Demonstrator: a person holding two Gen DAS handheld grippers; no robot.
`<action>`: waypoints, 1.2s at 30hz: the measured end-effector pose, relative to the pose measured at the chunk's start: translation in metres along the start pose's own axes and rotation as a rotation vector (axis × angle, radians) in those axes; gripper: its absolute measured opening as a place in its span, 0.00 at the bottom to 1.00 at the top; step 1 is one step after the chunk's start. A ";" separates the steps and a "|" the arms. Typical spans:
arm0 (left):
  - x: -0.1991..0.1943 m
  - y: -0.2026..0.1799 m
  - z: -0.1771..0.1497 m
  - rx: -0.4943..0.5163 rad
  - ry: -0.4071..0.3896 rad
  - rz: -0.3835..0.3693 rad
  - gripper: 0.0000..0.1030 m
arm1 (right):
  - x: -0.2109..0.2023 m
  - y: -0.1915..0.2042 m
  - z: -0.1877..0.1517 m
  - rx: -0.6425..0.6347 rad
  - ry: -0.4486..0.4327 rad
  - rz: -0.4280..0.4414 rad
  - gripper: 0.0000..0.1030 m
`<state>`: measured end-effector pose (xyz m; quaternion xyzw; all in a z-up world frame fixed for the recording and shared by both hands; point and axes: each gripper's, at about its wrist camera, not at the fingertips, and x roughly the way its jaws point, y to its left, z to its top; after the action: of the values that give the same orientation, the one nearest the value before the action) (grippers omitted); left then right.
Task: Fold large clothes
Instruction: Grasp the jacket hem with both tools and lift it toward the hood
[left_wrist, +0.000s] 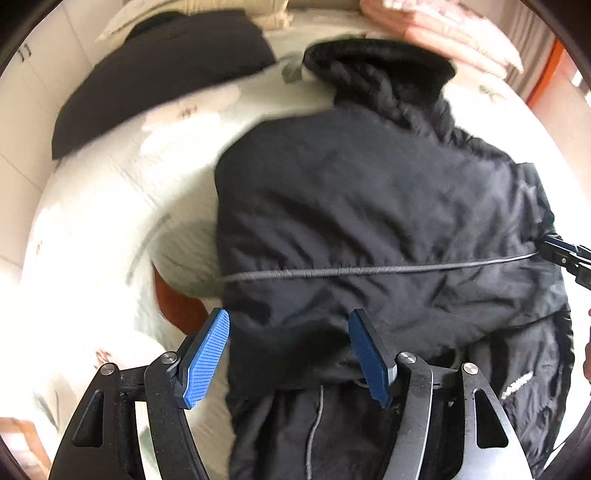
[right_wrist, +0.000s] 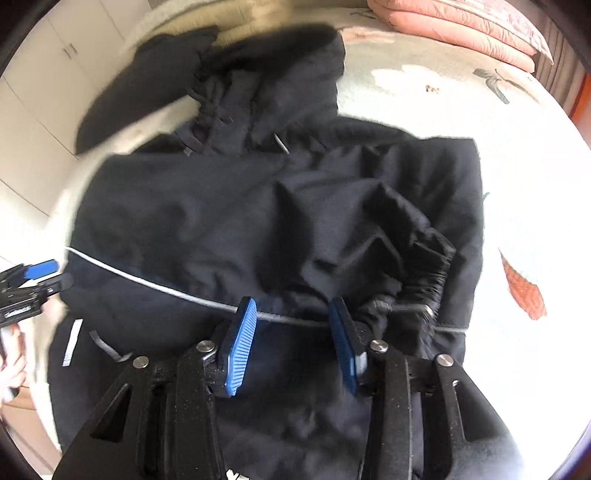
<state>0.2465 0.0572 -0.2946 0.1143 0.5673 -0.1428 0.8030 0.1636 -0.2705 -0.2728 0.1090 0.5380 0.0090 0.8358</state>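
Observation:
A large black hooded jacket (left_wrist: 369, 206) lies spread on the bed, its fur-trimmed hood (left_wrist: 380, 62) toward the far side. A thin reflective stripe (left_wrist: 369, 271) crosses it. My left gripper (left_wrist: 289, 317) hangs open over the jacket's lower left edge, nothing pressed between its blue pads (left_wrist: 205, 362). In the right wrist view the jacket (right_wrist: 221, 206) fills the middle. My right gripper (right_wrist: 293, 304) stands over the stripe next to a gathered elastic cuff (right_wrist: 417, 280), jaws apart with no cloth pinched. Each gripper also shows at the edge of the other's view: right gripper (left_wrist: 565, 258), left gripper (right_wrist: 33, 277).
The bed has a white flower-print cover (left_wrist: 110, 206). A second dark folded garment (left_wrist: 159, 74) lies at the far left. Folded pink quilts (right_wrist: 454, 26) sit at the far right, cream pillows (left_wrist: 236, 11) behind. White cabinets (right_wrist: 55, 55) line the left. A person's hand (right_wrist: 13, 373) shows low left.

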 end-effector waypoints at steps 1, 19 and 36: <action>-0.009 0.001 0.006 0.014 -0.024 -0.013 0.67 | -0.010 0.004 0.007 -0.006 -0.019 -0.005 0.50; 0.101 0.012 0.087 0.042 -0.052 -0.042 0.76 | 0.102 0.072 0.082 -0.078 0.073 -0.016 0.33; 0.057 0.024 0.024 0.013 -0.035 -0.040 0.77 | 0.022 0.000 0.007 -0.121 0.070 -0.282 0.38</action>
<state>0.2941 0.0655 -0.3404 0.1055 0.5544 -0.1642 0.8091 0.1793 -0.2684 -0.2901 -0.0188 0.5753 -0.0725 0.8145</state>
